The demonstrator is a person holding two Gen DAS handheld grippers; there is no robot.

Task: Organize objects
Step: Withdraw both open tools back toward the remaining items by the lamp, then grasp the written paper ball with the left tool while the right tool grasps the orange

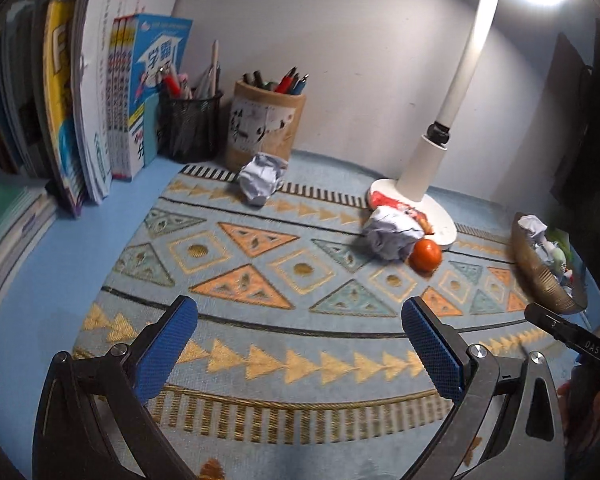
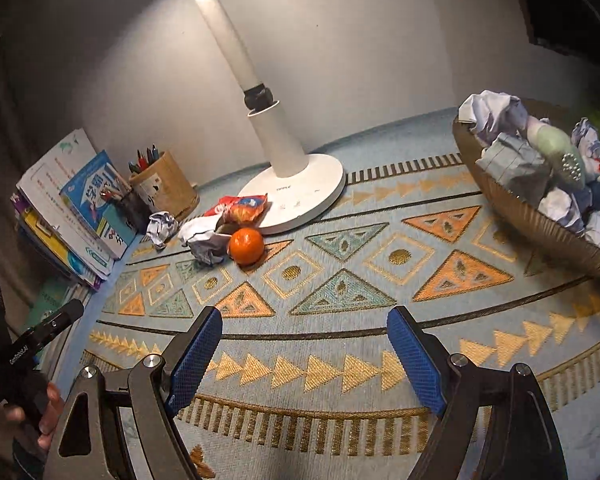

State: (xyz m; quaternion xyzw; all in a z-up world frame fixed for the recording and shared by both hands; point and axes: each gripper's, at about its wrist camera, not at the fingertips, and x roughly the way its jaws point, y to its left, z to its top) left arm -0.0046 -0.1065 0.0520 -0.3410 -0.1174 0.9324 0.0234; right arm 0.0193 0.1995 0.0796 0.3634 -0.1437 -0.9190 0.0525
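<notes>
Both hand-held grippers empty. Left hand-held gripper point(image 1: 300, 344): jaws spread wide, nothing between the blue pads, only the patterned mat point(image 1: 260, 360) beneath. Right hand-held gripper point(image 2: 305, 354): jaws apart too, a bit narrower, also nothing between them.

Loose items on the mat, all grouped at the lamp base point(image 2: 320, 184):
- orange point(image 2: 246, 246), on the mat just in front of the base
- crumpled paper ball point(image 2: 202, 238) touching the orange on its left side in the right wrist view
- red snack wrapper point(image 2: 242, 208) lying partly on the base, behind the orange
- second paper ball point(image 1: 261, 178) further off, just in front of the tan pen cup point(image 1: 266, 128)

Brown ribbed bowl point(image 2: 540, 224) sits at the far right of the mat, well apart from the orange group. It holds several crumpled papers point(image 2: 496, 116), a pale green thing and other small bits I can't identify.

Back left of the bench: black mesh pen holder point(image 1: 190, 124) beside the tan cup, then a row of upright books point(image 1: 100, 100) against the wall.

Right wrist view shows fingers point(image 2: 48, 412) at the lower left edge gripping the left unit's handle.
</notes>
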